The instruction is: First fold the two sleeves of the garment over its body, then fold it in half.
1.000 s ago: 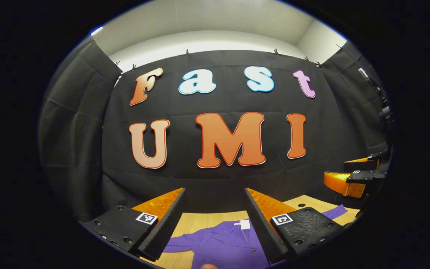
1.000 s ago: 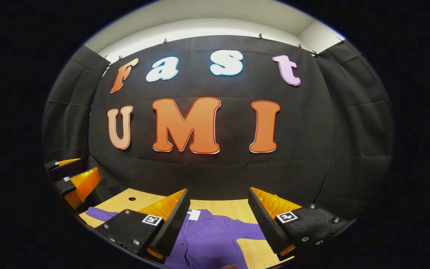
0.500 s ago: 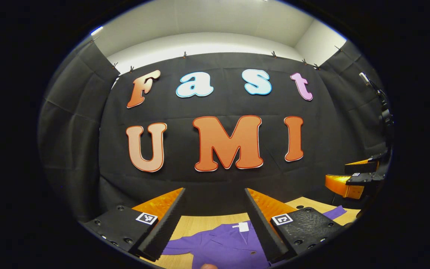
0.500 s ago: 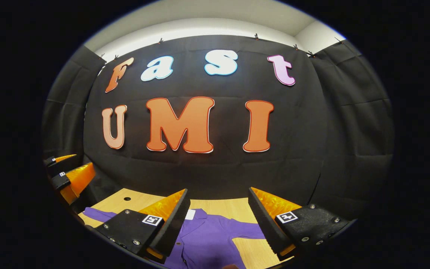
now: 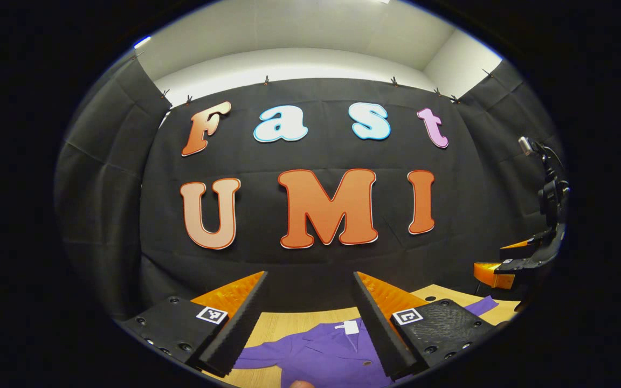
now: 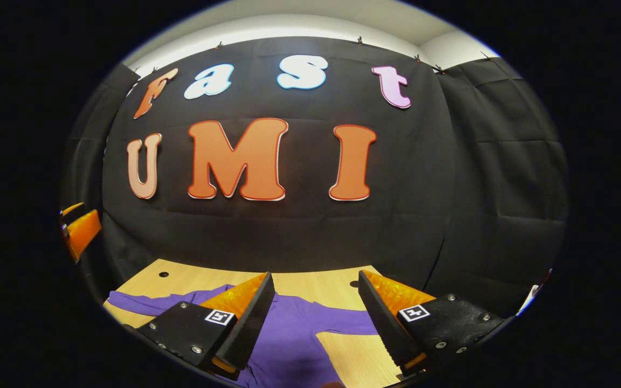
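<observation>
Over the last second I swung my right claw (image 6: 315, 315) toward the right sleeve (image 6: 345, 325); both it and my left claw (image 5: 310, 318) hung released. The purple shirt (image 5: 321, 353) lay flat on the table (image 6: 192, 280), sleeves spread, unfolded.

Bright, even overhead light, soft shadows, sharp focus, with strong fisheye bending toward the edges.

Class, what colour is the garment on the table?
Purple garment, plainest in the left gripper view.
</observation>
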The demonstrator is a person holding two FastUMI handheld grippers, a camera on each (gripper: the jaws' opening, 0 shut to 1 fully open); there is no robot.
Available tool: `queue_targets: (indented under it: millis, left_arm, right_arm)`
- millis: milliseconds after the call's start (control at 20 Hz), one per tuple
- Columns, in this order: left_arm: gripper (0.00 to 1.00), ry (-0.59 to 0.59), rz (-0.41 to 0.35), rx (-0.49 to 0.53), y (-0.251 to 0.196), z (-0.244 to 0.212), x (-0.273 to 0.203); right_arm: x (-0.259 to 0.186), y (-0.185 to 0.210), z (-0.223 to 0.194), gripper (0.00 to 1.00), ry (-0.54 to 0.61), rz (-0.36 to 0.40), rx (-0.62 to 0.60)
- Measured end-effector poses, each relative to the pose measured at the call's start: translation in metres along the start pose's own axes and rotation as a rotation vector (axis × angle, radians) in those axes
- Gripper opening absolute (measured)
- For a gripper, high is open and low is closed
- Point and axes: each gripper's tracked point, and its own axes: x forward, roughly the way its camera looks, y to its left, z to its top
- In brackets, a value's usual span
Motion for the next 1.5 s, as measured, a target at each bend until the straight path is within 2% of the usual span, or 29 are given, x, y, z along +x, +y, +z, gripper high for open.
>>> queue_targets:
  millis: [250, 400, 600, 800, 1200, 1500]
  left_arm:
    - [0.95, 0.005, -0.033, 0.005, 0.010, -0.003, 0.004]
    - [0.95, 0.017, -0.038, 0.012, 0.016, -0.006, 0.008]
    - [0.94, 0.011, 0.034, 0.041, 0.022, -0.003, 0.019]
    - [0.95, 0.046, 0.122, 0.046, 0.006, -0.013, 0.025]
    - [0.94, 0.082, 0.222, 0.094, -0.027, -0.021, 0.032]
    - [0.94, 0.129, 0.294, 0.118, -0.032, -0.030, 0.026]
  right_arm:
    - [0.014, -0.034, -0.018, 0.95, 0.066, -0.097, -0.038]
    - [0.028, -0.052, -0.031, 0.95, 0.122, -0.126, -0.046]
    - [0.059, -0.085, -0.058, 0.95, 0.221, -0.143, -0.060]
    - [0.086, -0.136, -0.096, 0.96, 0.347, -0.158, -0.050]
    - [0.149, -0.233, -0.174, 0.96, 0.618, -0.201, 0.055]
    - [0.171, -0.267, -0.228, 0.96, 0.831, -0.197, 0.127]
